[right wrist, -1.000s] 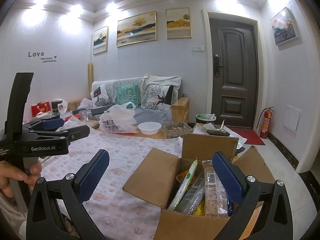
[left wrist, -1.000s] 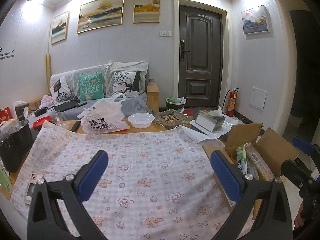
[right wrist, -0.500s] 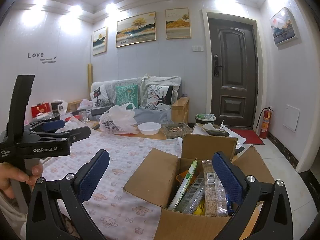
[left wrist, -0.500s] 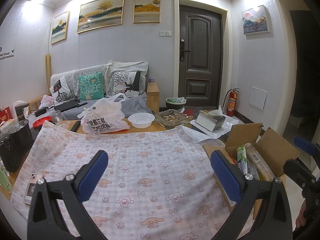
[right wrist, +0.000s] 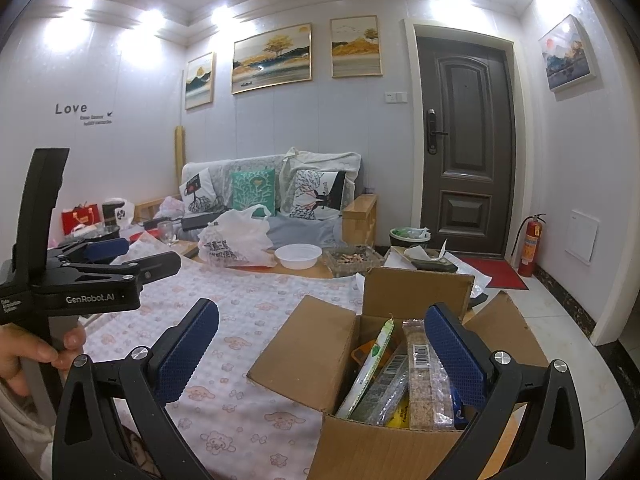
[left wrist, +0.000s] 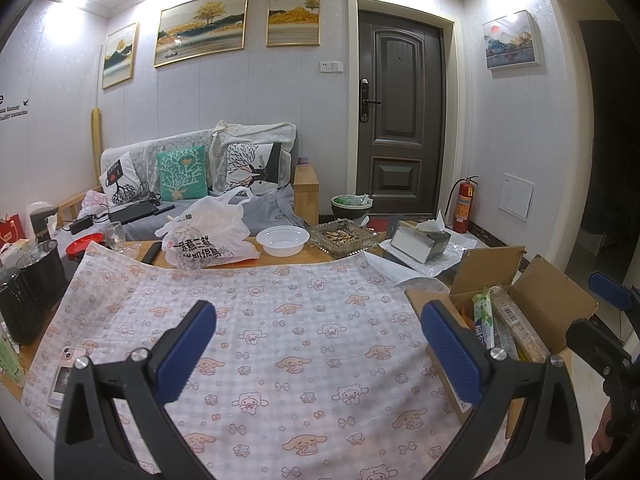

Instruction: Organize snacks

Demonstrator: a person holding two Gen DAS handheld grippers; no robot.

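The snacks are standing on end in an open cardboard box (right wrist: 384, 364) at the right edge of the tabletop (left wrist: 308, 254), flaps splayed outward so the contents are reachable from above. A green-and-white stick pack (right wrist: 370, 364), a clear sleeve of grain bars (right wrist: 422, 384) with a barcode label, and a darker wrapped pack (right wrist: 384, 384) between them are leaning side by side, with something yellow and something blue showing lower down (too buried to name).

The right tool (right wrist: 322, 350) is hovering over the box with its blue pads spread wide and nothing between them, aimed so the packs are sitting in the gap ahead of it. That line-up suits either reaching in for a pack or drawing back after dropping one in; the pictures fit both.

The left tool (left wrist: 316, 350) is also gaping wide and carrying nothing, held level over the cartoon-print tablecloth (left wrist: 280, 320), whose broad middle is lying bare of snacks, so it could be serving as a sorting area. A phone (left wrist: 66, 372) is lying at its left edge, and a printed plastic bag (left wrist: 210, 236), a white bowl (left wrist: 283, 240) and a glass tray (left wrist: 344, 236) are sitting beyond the cloth, away from the box.
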